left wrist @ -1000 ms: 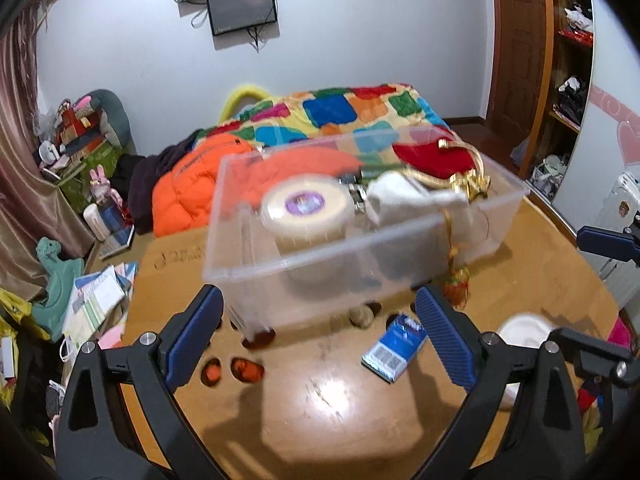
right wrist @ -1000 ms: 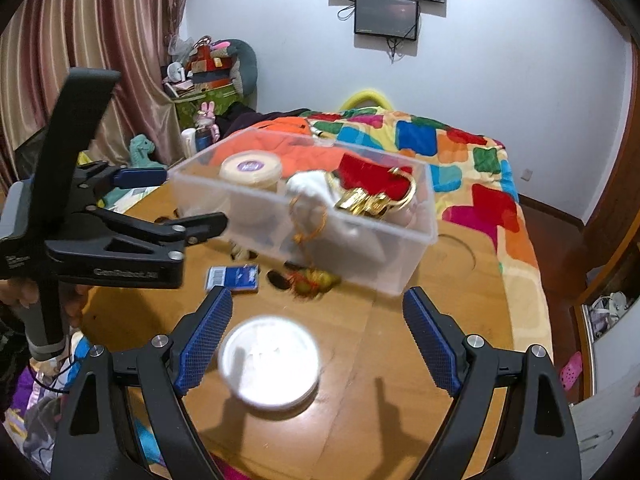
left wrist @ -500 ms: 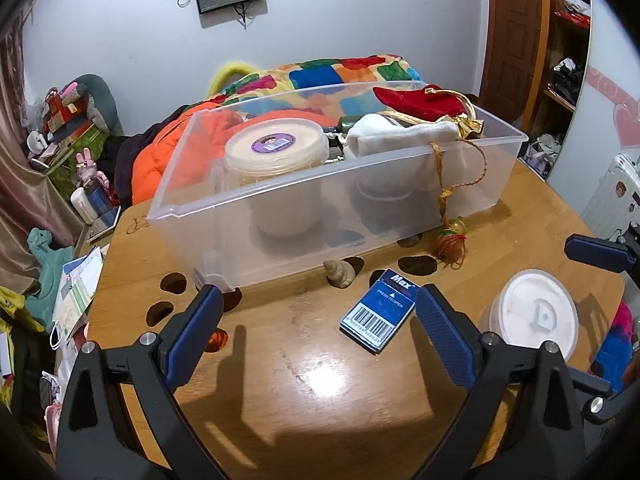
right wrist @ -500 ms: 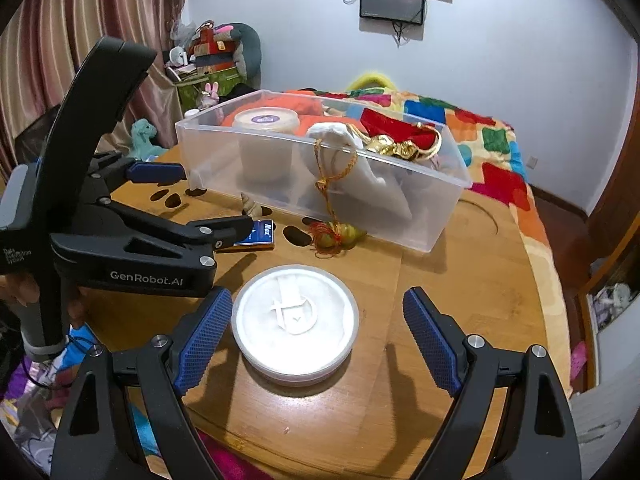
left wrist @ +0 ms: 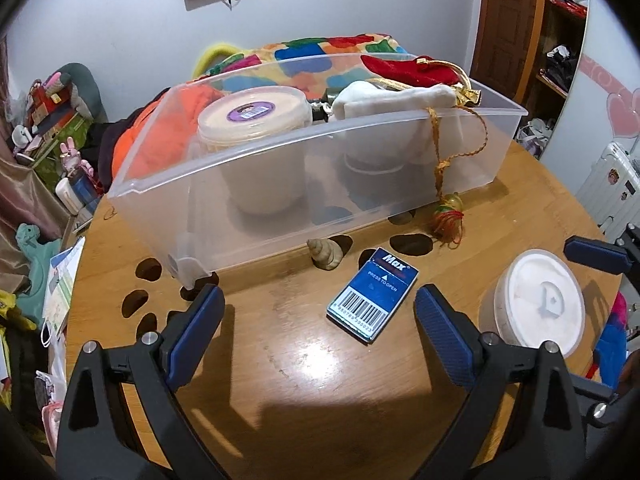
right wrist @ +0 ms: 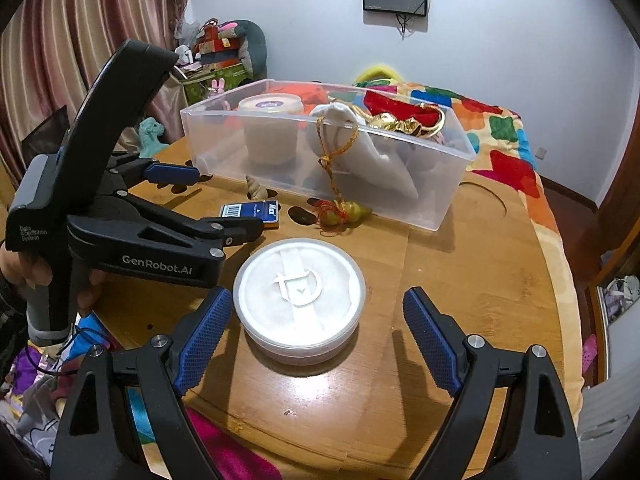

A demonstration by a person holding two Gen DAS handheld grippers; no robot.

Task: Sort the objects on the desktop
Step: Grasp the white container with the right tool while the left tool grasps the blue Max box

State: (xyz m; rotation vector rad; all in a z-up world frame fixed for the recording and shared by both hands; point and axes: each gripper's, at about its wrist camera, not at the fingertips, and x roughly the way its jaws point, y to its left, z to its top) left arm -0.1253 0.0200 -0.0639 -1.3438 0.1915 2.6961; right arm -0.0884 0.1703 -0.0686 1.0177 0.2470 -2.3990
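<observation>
A clear plastic bin [left wrist: 360, 184] [right wrist: 440, 184] stands on the round wooden table [left wrist: 280, 380]. It holds a lidded tub [left wrist: 254, 114], a white cloth bag and a red pouch. On the table in front lie a blue Max box [left wrist: 372, 294] [right wrist: 250, 211], a shell [left wrist: 326, 254], a tasselled charm [left wrist: 450, 212] [right wrist: 344, 214] and a flat white round container [left wrist: 538, 304] [right wrist: 300, 288]. My left gripper [left wrist: 318, 332] is open, just short of the blue box. My right gripper [right wrist: 316, 330] is open, its fingers either side of the white container's near edge.
The left gripper's body [right wrist: 132, 216] fills the left of the right wrist view. A bed with a colourful quilt [right wrist: 500, 132] lies behind the table. Clutter, toys and papers [left wrist: 56, 280] sit off the table's left edge. A door and shelves [left wrist: 560, 20] stand at the right.
Both grippers have come lower and closer to the table. The blue box and the white container now sit larger and nearer between the fingers. Both stay open.
</observation>
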